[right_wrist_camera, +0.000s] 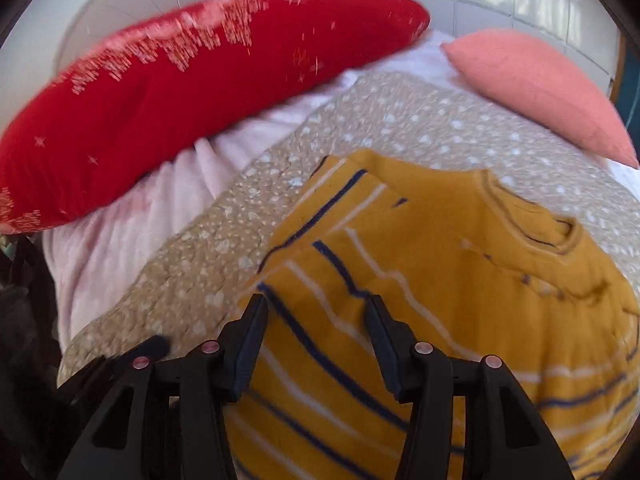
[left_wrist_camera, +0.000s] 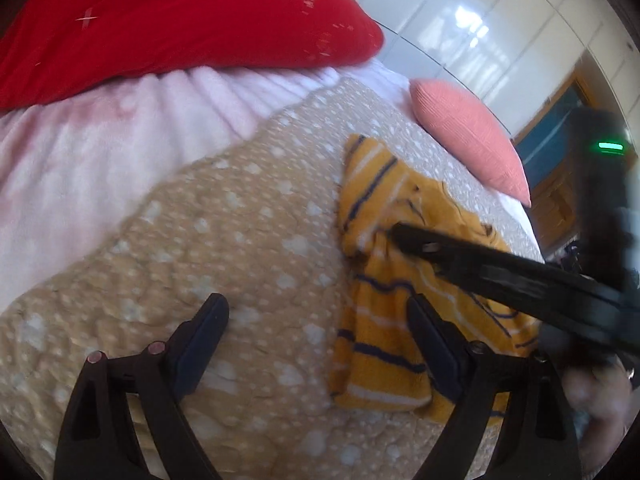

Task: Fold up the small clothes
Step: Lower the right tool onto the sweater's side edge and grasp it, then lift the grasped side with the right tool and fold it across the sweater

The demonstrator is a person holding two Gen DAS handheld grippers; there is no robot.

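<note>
We find the striped yellow shirt (right_wrist_camera: 460,280) crumpled on the bed (left_wrist_camera: 200,240), folding barely begun; left gripper (left_wrist_camera: 318,320) and right gripper (right_wrist_camera: 316,316) jaws spread, holding nothing.

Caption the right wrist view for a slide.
Open right tool poised over a yellow striped shirt on the spotted quilt.
</note>
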